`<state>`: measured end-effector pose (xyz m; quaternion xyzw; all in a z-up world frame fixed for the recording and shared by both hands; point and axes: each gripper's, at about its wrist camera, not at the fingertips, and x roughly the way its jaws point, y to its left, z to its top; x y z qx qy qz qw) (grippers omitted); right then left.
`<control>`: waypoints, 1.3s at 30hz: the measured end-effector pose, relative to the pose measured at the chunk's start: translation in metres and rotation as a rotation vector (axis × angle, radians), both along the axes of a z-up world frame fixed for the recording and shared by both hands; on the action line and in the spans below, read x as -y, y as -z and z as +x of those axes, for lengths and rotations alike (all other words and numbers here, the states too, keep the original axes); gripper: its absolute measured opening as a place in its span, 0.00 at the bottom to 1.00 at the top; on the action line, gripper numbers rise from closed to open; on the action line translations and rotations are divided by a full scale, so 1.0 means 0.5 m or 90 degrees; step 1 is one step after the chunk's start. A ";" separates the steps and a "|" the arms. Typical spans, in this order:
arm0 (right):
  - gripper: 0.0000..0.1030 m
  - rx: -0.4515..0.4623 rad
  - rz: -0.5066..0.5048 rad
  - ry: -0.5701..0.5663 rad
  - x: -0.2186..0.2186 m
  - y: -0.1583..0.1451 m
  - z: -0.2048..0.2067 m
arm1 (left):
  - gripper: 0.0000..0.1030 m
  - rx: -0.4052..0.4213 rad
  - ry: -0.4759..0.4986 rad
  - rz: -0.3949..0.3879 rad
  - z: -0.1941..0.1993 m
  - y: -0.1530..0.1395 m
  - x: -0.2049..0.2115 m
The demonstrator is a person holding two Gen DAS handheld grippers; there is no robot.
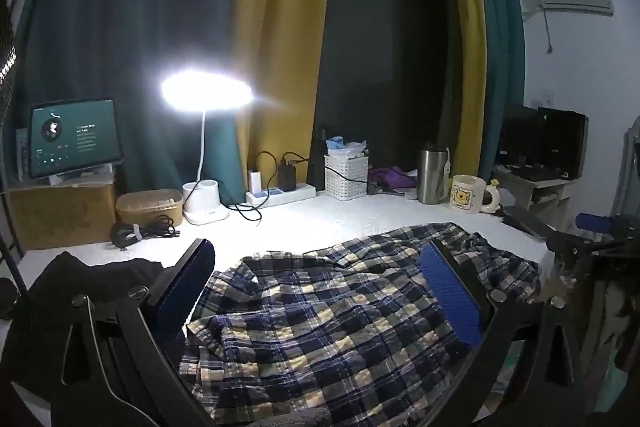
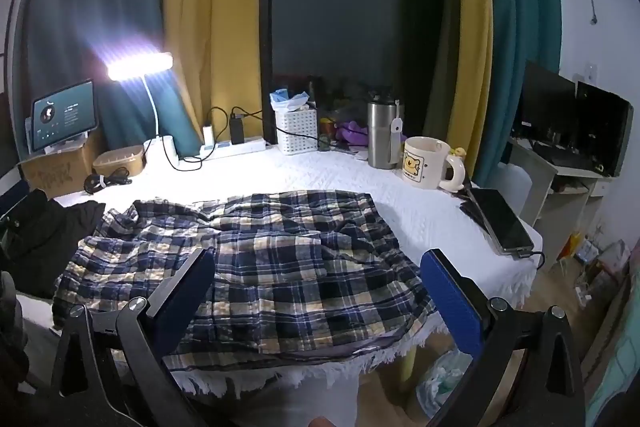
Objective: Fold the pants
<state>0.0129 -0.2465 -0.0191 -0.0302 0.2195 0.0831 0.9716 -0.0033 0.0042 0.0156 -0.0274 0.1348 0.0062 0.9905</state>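
Plaid cotton, navy and cream: pants [image 2: 248,259] spread crumpled across near half of desk [image 2: 320,171], near edge draped over fringed white cover toward floor. Left hand-held gripper [image 1: 320,291] and right hand-held gripper [image 2: 320,291] both spread to full width above cloth, gripping nothing, pads clear of fabric.

Likely trouble, judged from layout: wrinkled, bunched cloth could give a pinch of two layers instead of one, so fold comes out skewed. Overhanging hem could slide off near edge if pulled that way. Black garment [image 2: 44,231] touching left side of pants could get caught up in a grab there. Phone [image 2: 500,223] at right edge, near pants, could be swept off by a wide swing of fabric. Farther back, bear mug [image 2: 424,163] and steel tumbler [image 2: 384,135] could tip if a leg is flung across; contents of both hidden. Loose cables [image 2: 188,155] by lit lamp [image 2: 140,67] could snag.

Containers, far row: white slotted basket [image 2: 298,131] stuffed with blue plastic wrapping; lidded tan box [image 2: 120,159] shut, contents unseen; cardboard box [image 2: 56,171] under tablet [image 2: 64,115], closed.
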 end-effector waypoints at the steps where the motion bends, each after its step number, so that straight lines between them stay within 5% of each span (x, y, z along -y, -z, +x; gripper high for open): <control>1: 1.00 0.003 -0.002 0.001 -0.003 0.002 -0.003 | 0.99 -0.003 0.003 -0.002 0.000 0.005 0.000; 39: 1.00 0.005 -0.008 0.001 -0.013 0.003 -0.007 | 0.99 -0.007 0.018 0.005 -0.006 0.017 0.015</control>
